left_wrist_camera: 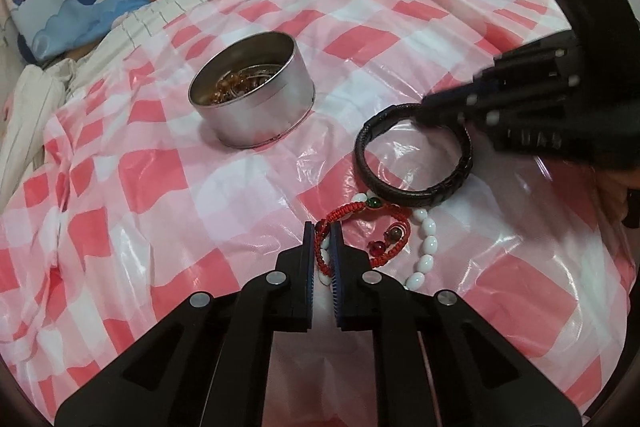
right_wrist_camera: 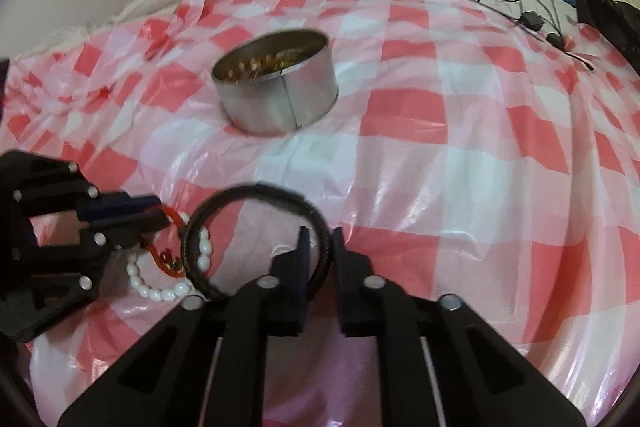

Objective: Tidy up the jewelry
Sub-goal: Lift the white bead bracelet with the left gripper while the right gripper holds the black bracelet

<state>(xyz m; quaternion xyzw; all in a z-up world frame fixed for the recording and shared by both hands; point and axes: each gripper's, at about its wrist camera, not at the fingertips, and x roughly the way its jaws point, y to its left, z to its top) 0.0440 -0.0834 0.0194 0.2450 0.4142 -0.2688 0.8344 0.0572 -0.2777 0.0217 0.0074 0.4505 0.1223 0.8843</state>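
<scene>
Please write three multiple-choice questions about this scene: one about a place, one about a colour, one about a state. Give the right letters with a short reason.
1. Where is the metal tin?
A. beyond the bracelets
B. on a pillow
C. inside a drawer

2. What colour is the braided cord bracelet?
A. green
B. red
C. grey

3. What is the right gripper doing?
A. hanging open
B. shut on the black bracelet
C. holding the tin

Answers: 1 A, it stands farther off on the checked sheet. 2 B, red cord shows between the left gripper jaws. 3 B, its jaws pinch the black band.

You get soft, even indoor light, white glare streaks on the glossy checked plastic sheet (left_wrist_camera: 404, 39), strong fisheye bending and dark vignette at the edges, left wrist view sharp, right wrist view slightly blurred, black bracelet (right_wrist_camera: 256, 193) smeared.
</scene>
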